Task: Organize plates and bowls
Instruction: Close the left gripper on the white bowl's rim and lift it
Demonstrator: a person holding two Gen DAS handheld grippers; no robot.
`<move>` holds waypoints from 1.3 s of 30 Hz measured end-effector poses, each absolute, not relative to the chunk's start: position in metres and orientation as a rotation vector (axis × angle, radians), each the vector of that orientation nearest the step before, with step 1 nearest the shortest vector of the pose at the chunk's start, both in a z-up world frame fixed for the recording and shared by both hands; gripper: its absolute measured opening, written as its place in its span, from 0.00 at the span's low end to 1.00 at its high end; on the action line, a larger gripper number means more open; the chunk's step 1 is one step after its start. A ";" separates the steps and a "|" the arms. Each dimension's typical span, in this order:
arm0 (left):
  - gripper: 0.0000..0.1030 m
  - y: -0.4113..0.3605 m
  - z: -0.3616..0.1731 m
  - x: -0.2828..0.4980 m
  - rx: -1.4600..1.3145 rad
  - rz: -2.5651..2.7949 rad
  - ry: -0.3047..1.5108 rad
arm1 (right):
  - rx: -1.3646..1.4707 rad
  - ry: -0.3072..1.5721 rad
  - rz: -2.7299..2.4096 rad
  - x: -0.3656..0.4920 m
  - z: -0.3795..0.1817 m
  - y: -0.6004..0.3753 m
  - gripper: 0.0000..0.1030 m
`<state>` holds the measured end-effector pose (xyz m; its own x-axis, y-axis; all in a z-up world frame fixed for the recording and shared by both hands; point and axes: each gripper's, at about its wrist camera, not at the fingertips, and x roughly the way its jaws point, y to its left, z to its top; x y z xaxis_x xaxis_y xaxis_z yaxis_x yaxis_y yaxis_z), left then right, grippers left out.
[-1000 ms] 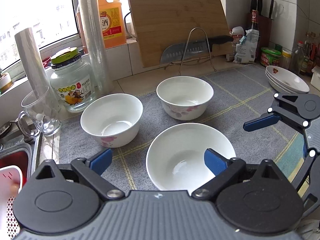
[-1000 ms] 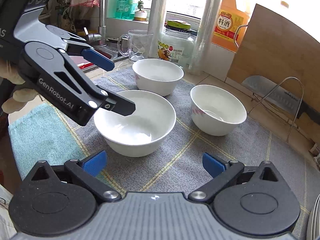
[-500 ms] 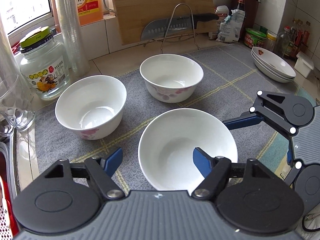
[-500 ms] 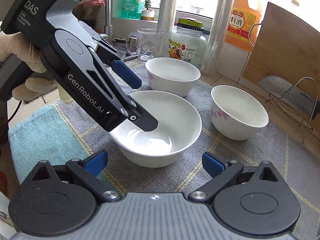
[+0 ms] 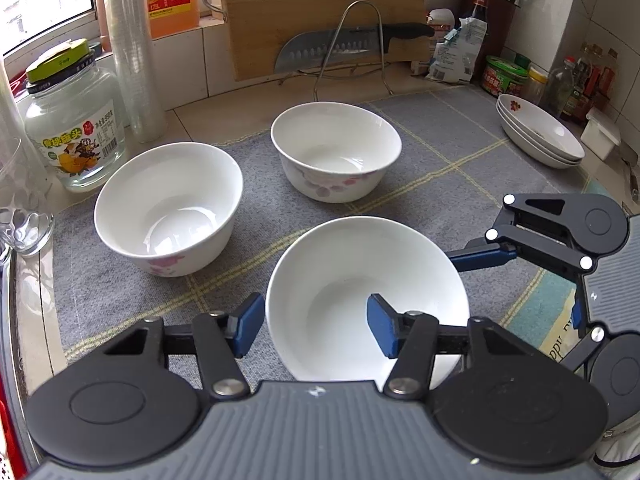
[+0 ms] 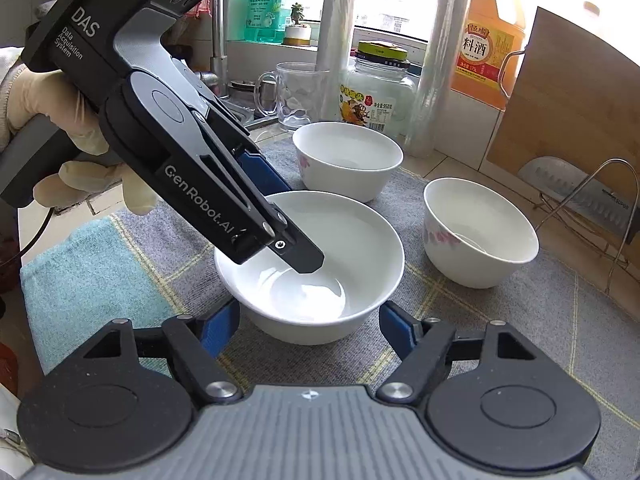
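Note:
Three white bowls stand on a grey mat. The near bowl has my left gripper over its left rim, one pad outside the wall and one inside. Its jaws are closing and the inner pad is still clear of the wall. In the right wrist view my right gripper is shut on the same bowl, a blue pad on each side of its lower wall. A second bowl sits to the left and a third behind. A stack of white plates lies at the far right.
A glass jar, a glass mug and rolls of film line the left back. A cutting board and a knife on a wire rack stand behind. Bottles and jars crowd the right corner. A gloved hand holds the left gripper.
My left gripper tipped down over the near bowl and its jaws narrowed around the rim. The right gripper's pads closed in against the bowl's sides.

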<state>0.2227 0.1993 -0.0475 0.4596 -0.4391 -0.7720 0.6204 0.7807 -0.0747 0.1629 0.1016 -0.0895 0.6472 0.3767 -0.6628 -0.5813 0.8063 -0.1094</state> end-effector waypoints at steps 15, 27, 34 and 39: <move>0.50 0.199 -0.046 0.223 0.233 -0.675 0.877 | -0.324 0.684 0.549 0.164 -0.088 0.102 0.78; 0.50 0.177 -0.033 0.213 0.247 -0.699 0.859 | -0.319 0.698 0.539 0.156 -0.073 0.087 0.78; 0.50 0.153 -0.030 0.210 0.258 -0.750 0.842 | -0.327 0.705 0.502 0.149 -0.067 0.068 0.78; 0.50 0.134 -0.028 0.209 0.268 -0.798 0.832 | -0.325 0.709 0.458 0.141 -0.064 0.052 0.78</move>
